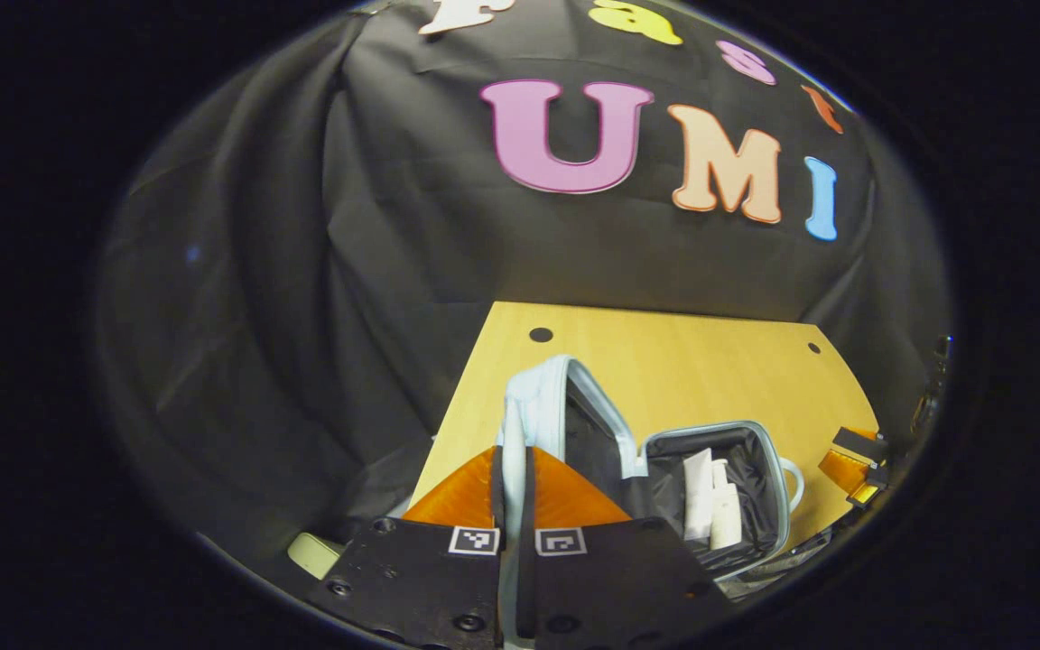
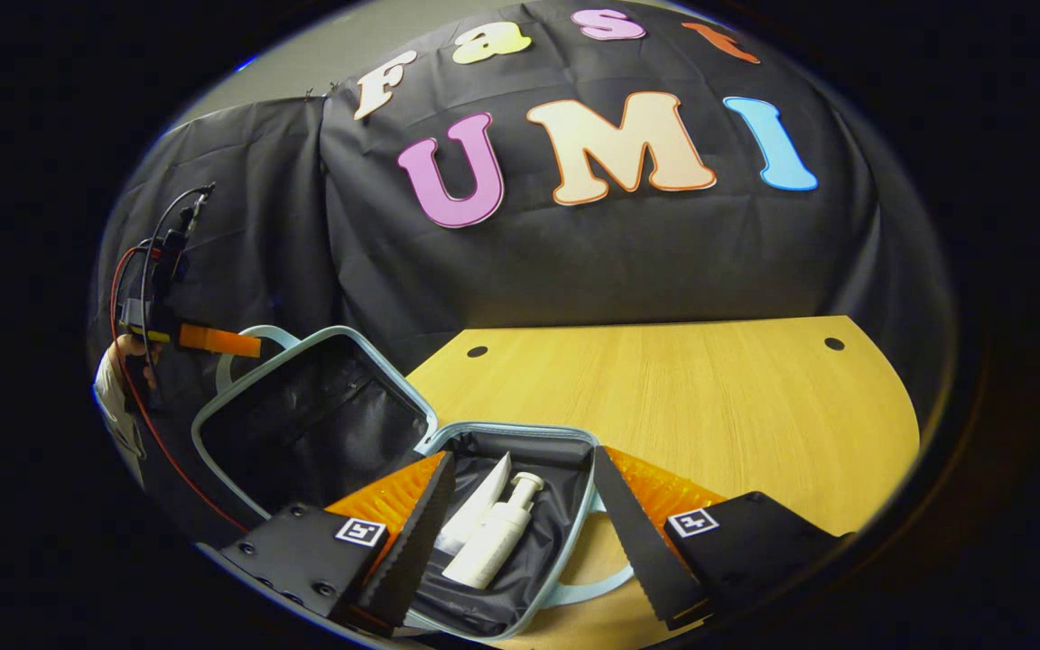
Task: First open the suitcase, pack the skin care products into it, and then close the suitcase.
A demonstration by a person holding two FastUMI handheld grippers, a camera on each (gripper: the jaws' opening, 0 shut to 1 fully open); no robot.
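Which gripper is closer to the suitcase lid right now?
Left. The left gripper has its fingers shut on the raised edge of the suitcase lid. The right gripper hovers open over the suitcase base, off the lid.

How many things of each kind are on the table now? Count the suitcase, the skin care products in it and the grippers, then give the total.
Suitcase, open: 1
Skin care products, a pump bottle and a tube, in the case: 2
Grippers, left gripper on the lid's edge, right gripper open: 2
Total: 5
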